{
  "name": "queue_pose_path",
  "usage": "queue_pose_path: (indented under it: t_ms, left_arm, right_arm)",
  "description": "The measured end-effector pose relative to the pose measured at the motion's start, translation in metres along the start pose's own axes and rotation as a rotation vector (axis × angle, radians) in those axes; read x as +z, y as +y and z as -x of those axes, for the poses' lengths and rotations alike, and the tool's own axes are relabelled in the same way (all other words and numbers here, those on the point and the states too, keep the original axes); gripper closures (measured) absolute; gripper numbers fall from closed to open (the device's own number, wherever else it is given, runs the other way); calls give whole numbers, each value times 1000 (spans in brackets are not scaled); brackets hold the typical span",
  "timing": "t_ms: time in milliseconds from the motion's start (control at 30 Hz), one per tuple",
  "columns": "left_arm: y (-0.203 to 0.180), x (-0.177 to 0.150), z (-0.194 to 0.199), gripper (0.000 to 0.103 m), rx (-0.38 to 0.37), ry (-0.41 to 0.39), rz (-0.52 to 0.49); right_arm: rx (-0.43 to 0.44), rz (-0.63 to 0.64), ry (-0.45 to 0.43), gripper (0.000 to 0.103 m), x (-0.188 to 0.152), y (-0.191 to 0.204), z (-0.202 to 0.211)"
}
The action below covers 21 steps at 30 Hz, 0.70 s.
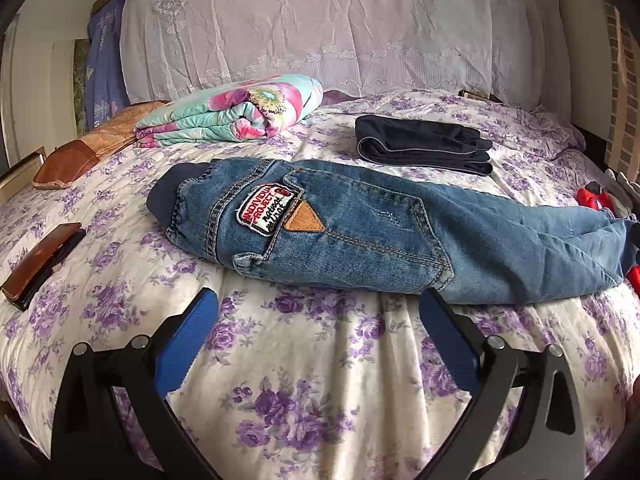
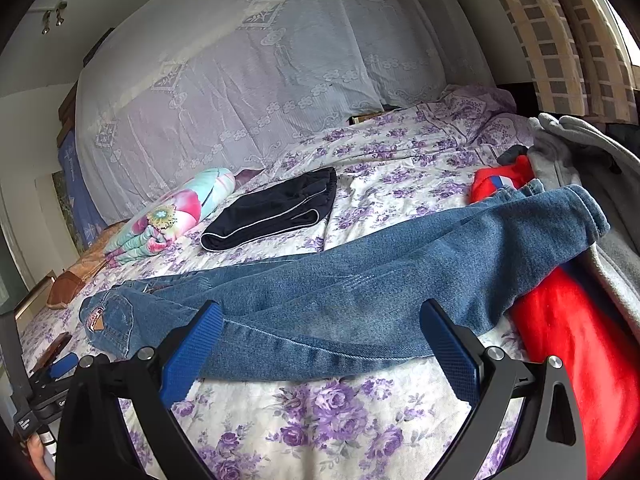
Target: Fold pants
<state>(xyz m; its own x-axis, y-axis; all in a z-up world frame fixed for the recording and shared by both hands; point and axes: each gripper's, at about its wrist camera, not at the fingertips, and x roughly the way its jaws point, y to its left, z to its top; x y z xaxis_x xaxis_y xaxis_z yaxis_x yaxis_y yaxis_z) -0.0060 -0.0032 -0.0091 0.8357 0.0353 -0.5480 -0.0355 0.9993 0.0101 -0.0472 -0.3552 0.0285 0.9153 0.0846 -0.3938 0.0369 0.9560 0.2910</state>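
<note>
A pair of blue denim pants (image 1: 360, 236) lies lengthwise across the floral bedsheet, legs stacked, with the dark waistband at the left and a patch and tan triangle label on the back pocket. My left gripper (image 1: 320, 300) is open and empty, just in front of the seat of the pants. In the right wrist view the pant legs (image 2: 380, 288) stretch to the right, cuffs resting on a red garment. My right gripper (image 2: 320, 312) is open and empty, its blue pads at the near edge of the legs.
A folded dark navy garment (image 1: 424, 146) and a folded floral blanket (image 1: 232, 112) lie behind the pants. A brown wallet-like case (image 1: 40, 264) lies at the left. Red (image 2: 568, 340) and grey (image 2: 580, 152) clothes pile at the right. A lace-covered headboard (image 1: 320, 20) stands behind.
</note>
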Motion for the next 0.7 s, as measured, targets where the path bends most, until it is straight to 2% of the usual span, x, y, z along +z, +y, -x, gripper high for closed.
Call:
queue_pose_path:
  t_ms: [700]
  left_arm:
    - [1, 1, 2, 5, -11, -3, 22]
  right_arm:
    - [6, -26, 5, 3, 1, -5, 0]
